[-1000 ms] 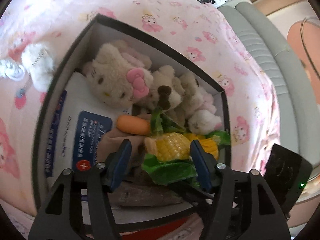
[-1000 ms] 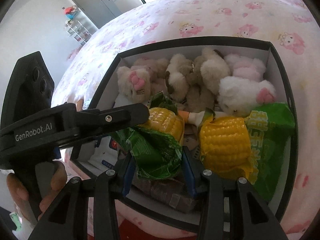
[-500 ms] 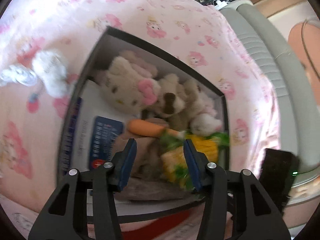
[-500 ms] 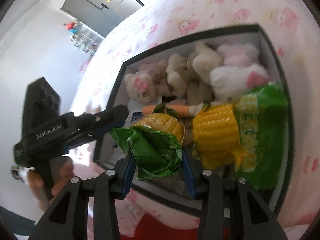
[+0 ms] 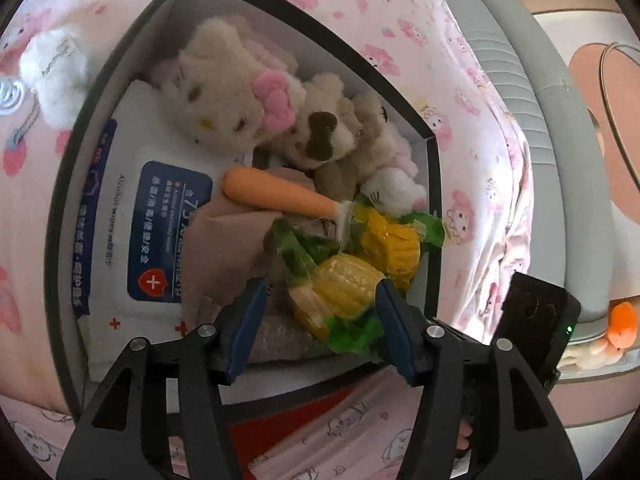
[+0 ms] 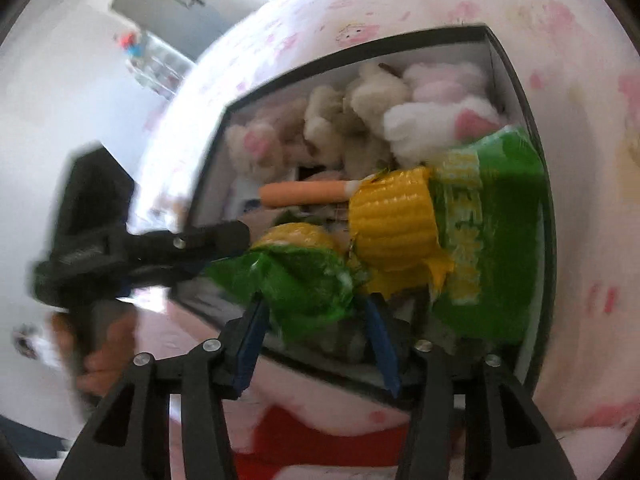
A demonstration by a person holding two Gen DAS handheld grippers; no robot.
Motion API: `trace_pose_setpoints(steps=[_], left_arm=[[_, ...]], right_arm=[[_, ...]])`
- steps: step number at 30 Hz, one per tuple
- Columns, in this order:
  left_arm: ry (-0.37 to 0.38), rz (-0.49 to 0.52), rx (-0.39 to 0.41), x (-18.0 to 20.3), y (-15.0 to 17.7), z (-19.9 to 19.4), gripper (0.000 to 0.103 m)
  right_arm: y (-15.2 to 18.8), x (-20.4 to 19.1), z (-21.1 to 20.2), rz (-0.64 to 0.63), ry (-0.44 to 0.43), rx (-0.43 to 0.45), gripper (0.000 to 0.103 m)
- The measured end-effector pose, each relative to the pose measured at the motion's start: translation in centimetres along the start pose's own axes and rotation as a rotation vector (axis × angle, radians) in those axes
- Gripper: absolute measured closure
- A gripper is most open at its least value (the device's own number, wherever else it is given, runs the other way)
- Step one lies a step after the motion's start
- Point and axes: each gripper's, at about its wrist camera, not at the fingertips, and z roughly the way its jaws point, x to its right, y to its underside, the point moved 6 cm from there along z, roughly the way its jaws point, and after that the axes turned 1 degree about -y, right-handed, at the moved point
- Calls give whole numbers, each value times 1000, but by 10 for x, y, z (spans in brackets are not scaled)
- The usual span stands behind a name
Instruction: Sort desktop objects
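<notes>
A black-rimmed box (image 5: 432, 184) on the pink bedsheet holds plush toys, a wipes pack (image 5: 160, 232), a toy carrot (image 5: 276, 196) and two packed corn cobs. The nearer corn cob (image 5: 344, 284) lies between the fingers of my left gripper (image 5: 320, 316). Those jaws are opening, and the left pad stands clear of the cob. My right gripper (image 6: 316, 320) straddles that cob's green wrapper (image 6: 304, 280). Its jaws are opening too, with the wrapper loose between them. The second corn cob (image 6: 392, 224) lies to the right in its green pack (image 6: 492, 240).
A cat plush with a pink bow (image 5: 224, 92) and a brown dog plush (image 5: 320, 136) fill the box's far end. A white fluffy toy (image 5: 52, 72) lies outside it on the left. A grey cushion (image 5: 520, 80) and an orange plush (image 5: 622, 320) are on the right.
The left jaws narrowed around the near corn cob, then widened again, and the box now looks closer. The right gripper rolled, and its jaws spread from their grip on the green wrapper.
</notes>
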Motion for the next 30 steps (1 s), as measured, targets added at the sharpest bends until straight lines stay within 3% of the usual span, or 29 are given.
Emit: trace_pose_setpoints(steps=[5,7,10,15,19,25,30], left_arm=[[-20,1,-15,2,-2,3,44],[-22,-16,-23,2,-4,9,44],[-9,-50,-19,-3,-10,11,43],[-16,-64,-71,-4,-14,29,37],[41,-85,-165,-1,-8,52,36],[4,-6,-83,11,-2,50,39],[41,65,27,31,-1,35,39]], right_arm=[[-4,-3,-22,22,-161,76,57],[-6,1,-19,42,-106,91,57],[-3,4,1,52,-30,41,61],[0,2,17,77,-60,-12,61],[1,3,19,78,-60,-28,61],[1,0,21,64,-62,-14,62],[-2,-8,-2,-9,-40,97,61]])
